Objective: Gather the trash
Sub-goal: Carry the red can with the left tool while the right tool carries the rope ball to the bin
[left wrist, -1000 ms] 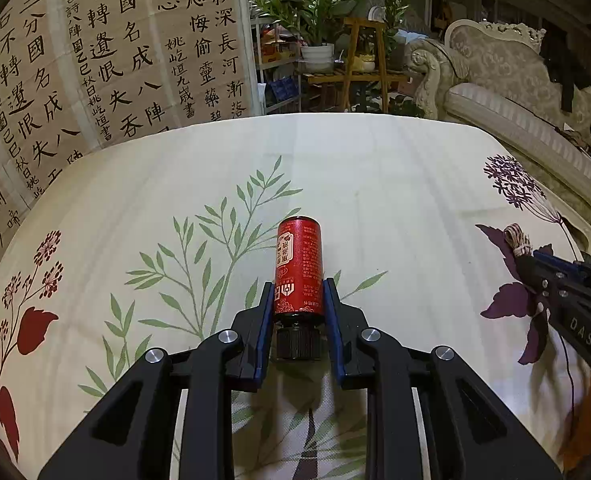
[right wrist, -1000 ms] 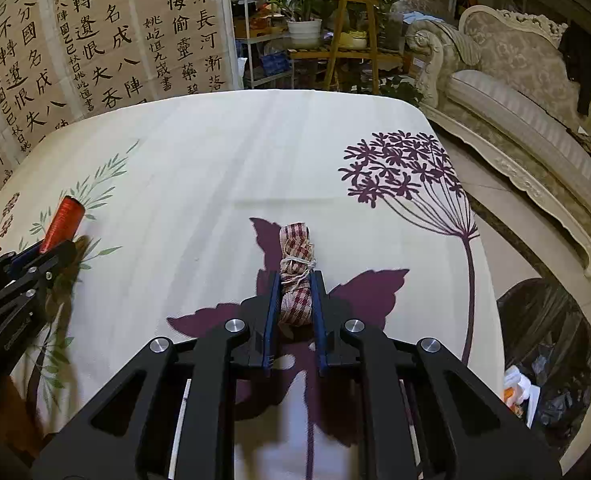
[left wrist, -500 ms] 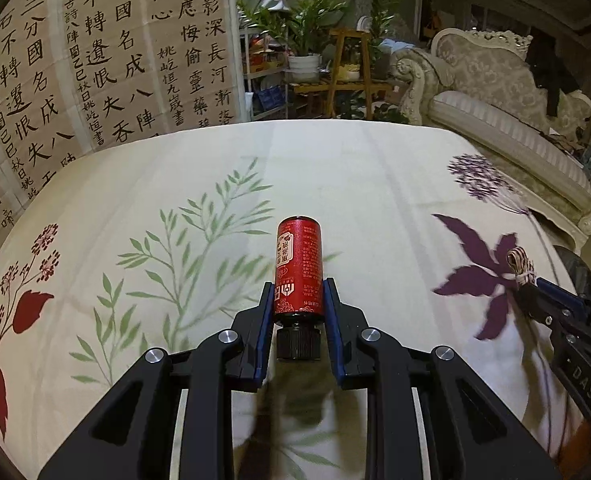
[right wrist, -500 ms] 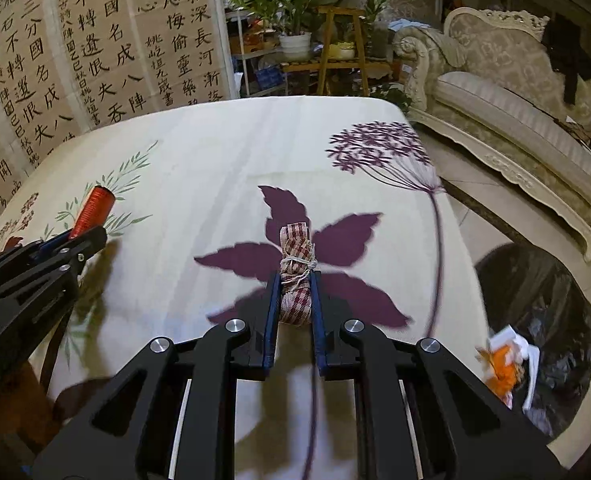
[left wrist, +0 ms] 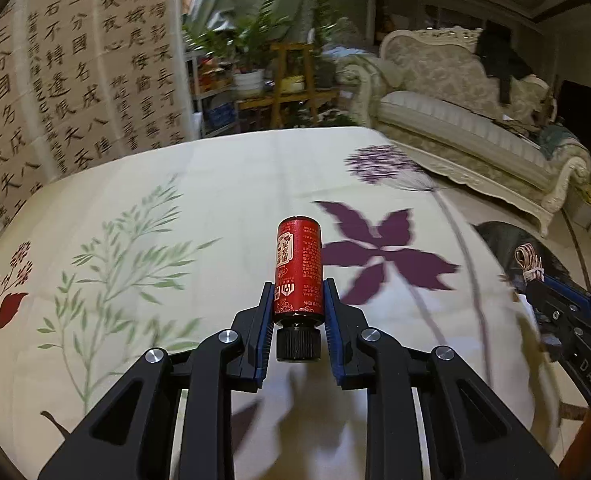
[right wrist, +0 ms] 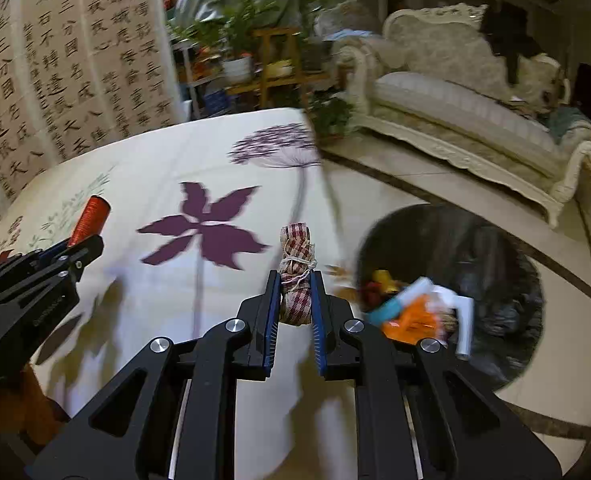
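Note:
My left gripper (left wrist: pixel 298 294) is shut on a red bottle (left wrist: pixel 298 266) with a black cap, held above the flowered tablecloth (left wrist: pixel 223 184). My right gripper (right wrist: pixel 295 286) is shut on a checked cloth bundle (right wrist: pixel 296 272) tied with string, held over the table's right edge. A black trash bag (right wrist: pixel 475 248) stands open on the floor to the right, with orange, white and blue trash (right wrist: pixel 415 312) inside. The bundle (left wrist: pixel 528 258) and right gripper (left wrist: pixel 551 300) also show in the left wrist view. The bottle (right wrist: pixel 89 216) and left gripper (right wrist: pixel 75 246) show in the right wrist view.
A cream sofa (right wrist: pixel 475 120) stands at the back right. A calligraphy screen (left wrist: pixel 55 80) stands at the left behind the table. Potted plants on wooden stands (left wrist: pixel 263 72) are at the back. Tiled floor (right wrist: pixel 395 184) lies between table and sofa.
Both grippers have moved right across the table with their loads. The trash bag has come into fuller view in the right wrist view, now just right of the bundle.

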Available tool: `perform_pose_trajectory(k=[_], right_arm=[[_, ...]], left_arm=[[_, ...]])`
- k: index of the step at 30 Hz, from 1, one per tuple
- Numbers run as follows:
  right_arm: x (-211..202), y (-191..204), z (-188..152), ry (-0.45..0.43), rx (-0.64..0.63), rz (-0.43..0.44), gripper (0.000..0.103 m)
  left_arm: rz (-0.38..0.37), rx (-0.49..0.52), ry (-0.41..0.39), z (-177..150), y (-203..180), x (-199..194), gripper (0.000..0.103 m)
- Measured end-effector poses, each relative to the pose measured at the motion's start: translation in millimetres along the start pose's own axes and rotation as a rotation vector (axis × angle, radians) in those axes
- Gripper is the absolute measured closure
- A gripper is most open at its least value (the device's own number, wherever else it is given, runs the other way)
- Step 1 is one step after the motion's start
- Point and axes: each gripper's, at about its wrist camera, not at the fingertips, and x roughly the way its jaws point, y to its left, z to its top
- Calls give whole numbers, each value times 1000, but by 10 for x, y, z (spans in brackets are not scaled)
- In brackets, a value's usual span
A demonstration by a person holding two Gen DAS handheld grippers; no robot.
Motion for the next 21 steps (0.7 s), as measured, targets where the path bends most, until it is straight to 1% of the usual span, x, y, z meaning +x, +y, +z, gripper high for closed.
perform_pose_trajectory(k=[12,17,21], right_arm=[[-234,-780,-117,-49,108,-119,88],[-225,-1056,-117,-57,150,-154,88],[-193,-1205,-117,-58,171,-172,88]], left_arm=[[-113,106,-33,16,-829,-78,78],[-156,150,-48,70,-1159,-28,78],[-183,176,-50,118,-1420,21,78]])
